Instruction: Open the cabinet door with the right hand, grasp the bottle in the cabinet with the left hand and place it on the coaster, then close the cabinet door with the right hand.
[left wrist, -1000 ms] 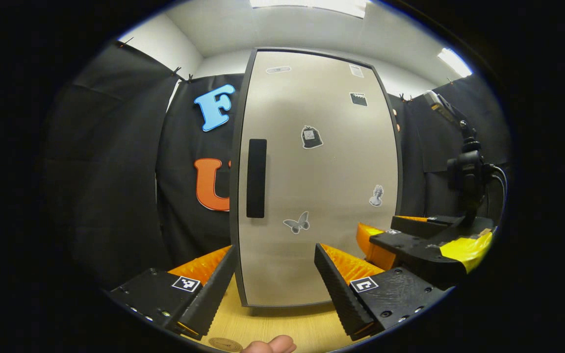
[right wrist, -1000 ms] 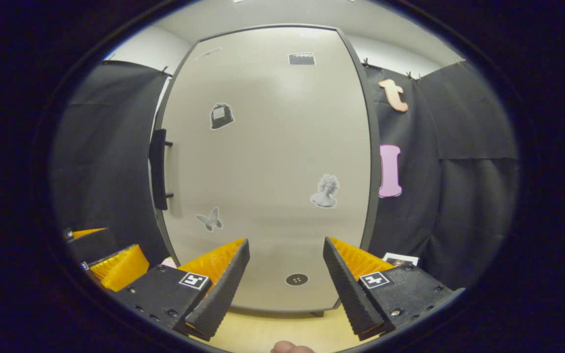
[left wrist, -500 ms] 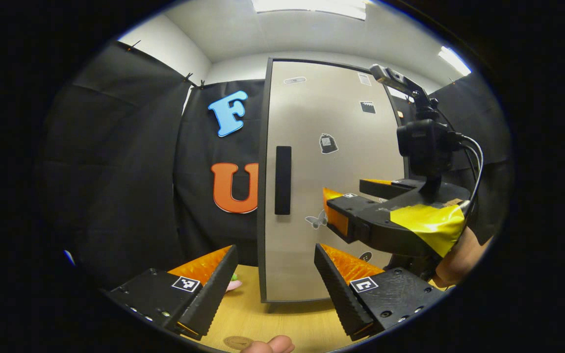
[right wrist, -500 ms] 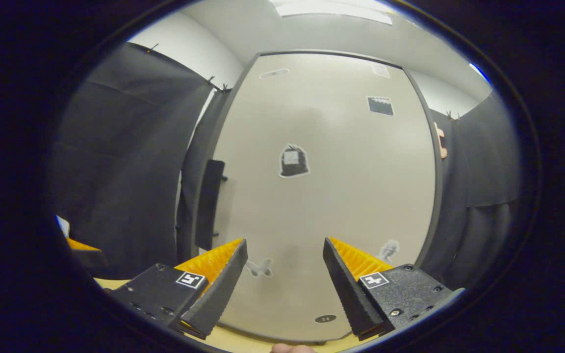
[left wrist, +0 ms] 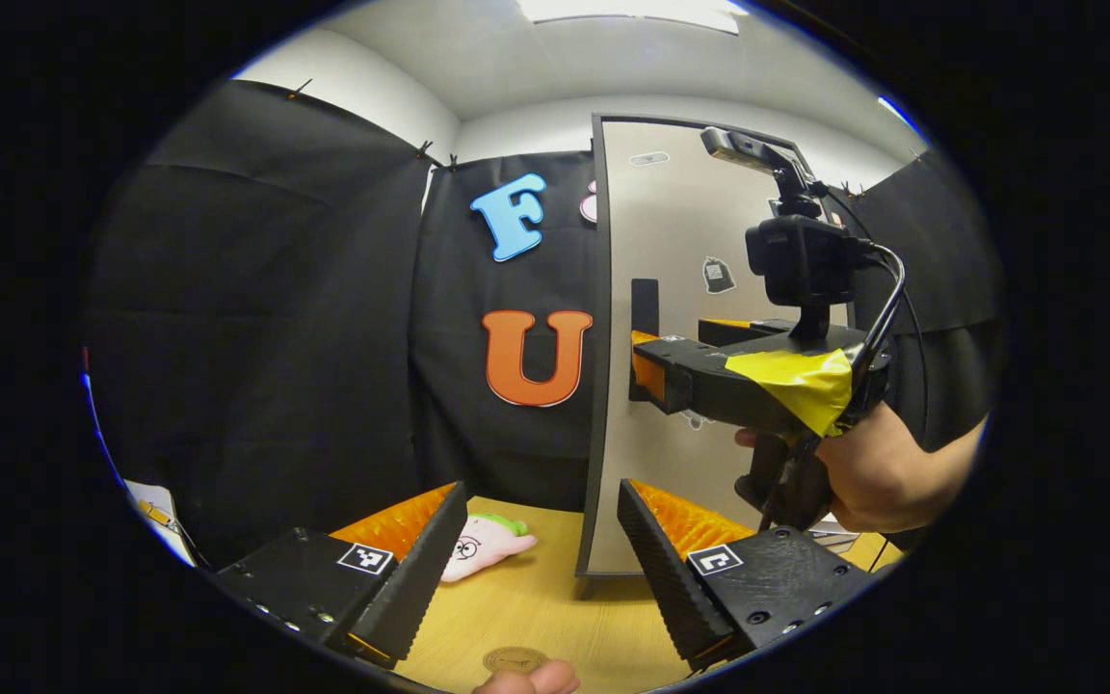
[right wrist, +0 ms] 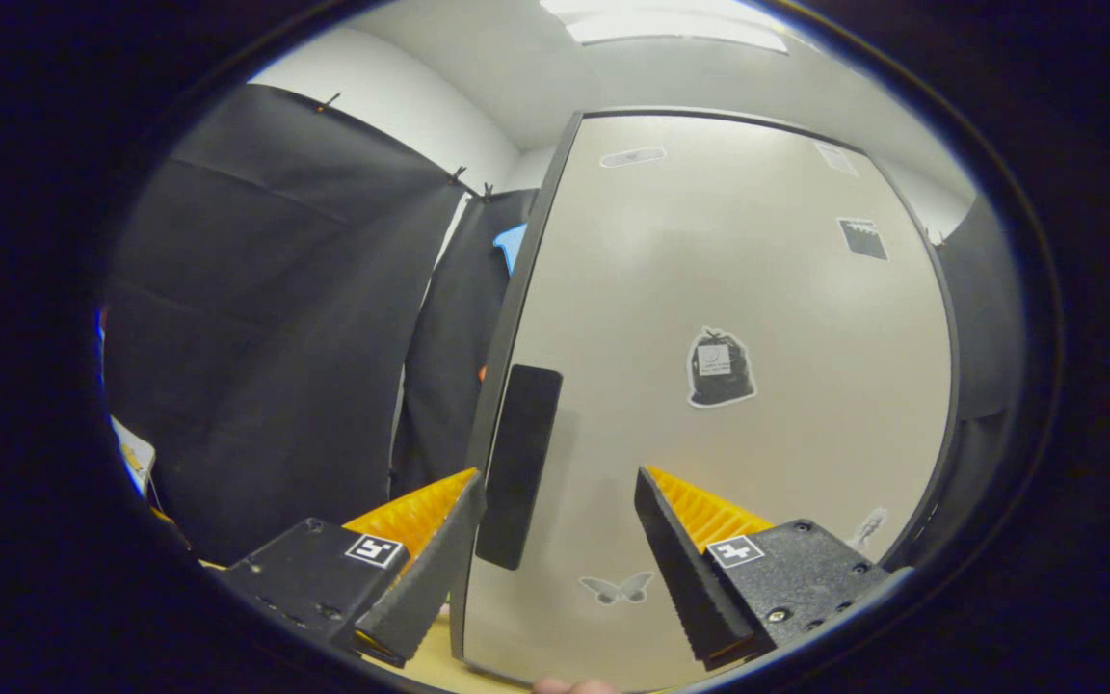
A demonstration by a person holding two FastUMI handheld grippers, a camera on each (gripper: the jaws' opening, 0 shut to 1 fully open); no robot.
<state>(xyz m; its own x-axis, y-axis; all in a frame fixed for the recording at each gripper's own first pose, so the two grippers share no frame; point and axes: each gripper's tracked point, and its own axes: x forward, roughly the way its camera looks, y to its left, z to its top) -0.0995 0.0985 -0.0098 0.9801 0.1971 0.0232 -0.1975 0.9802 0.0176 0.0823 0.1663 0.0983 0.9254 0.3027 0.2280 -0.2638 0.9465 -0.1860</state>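
**Right gripper at the cabinet handle**

In the right gripper view, the right gripper (right wrist: 560, 540) has its fingers spread apart, with the dark handle (right wrist: 519, 465) of the shut cabinet door (right wrist: 757, 308) at 11 o'clock. In the left gripper view, the left gripper (left wrist: 541, 554) is also spread, over the table (left wrist: 555, 607); the coaster (left wrist: 515, 659) lies at 6 o'clock, a plush toy (left wrist: 480, 544) at 9.

The left gripper (left wrist: 541, 549) is held low and level, its two fingers spread wide with nothing between them. The right gripper (right wrist: 560, 545) is raised higher, jaws likewise parted, gripped from below by a bare hand (left wrist: 868, 472) with a dark sleeve.
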